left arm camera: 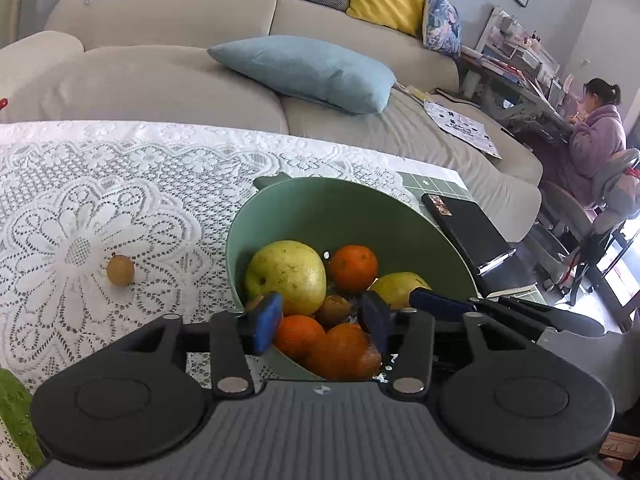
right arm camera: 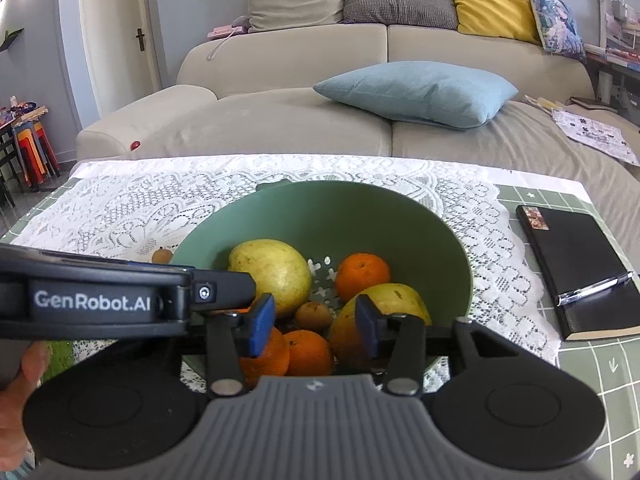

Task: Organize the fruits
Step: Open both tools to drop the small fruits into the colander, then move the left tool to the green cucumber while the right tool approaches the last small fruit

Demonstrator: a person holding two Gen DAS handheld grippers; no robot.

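Fruit fills the green bowl (right arm camera: 400,216); both grippers' jaws hang spread above it, empty. Beside it, the stray longan (left arm camera: 120,270) looks light, round, roll-prone: pinch mid-body

A sage-green plastic colander bowl (right arm camera: 400,216) holds yellow-green pears (right arm camera: 272,272) and orange mandarins (right arm camera: 362,276). Beneath the bowl lies a white floral lace cloth (right arm camera: 120,208); right of the bowl, green white-gridded desk (right arm camera: 592,364) and a black notebook (right arm camera: 576,264). Tongs (right arm camera: 316,328) have blue pads.

I'm working in a home living room: beige sofa (right arm camera: 304,92) with cushions (right arm camera: 416,92) (blue, yellow, grey), lace-covered table (right arm camera: 120,200).
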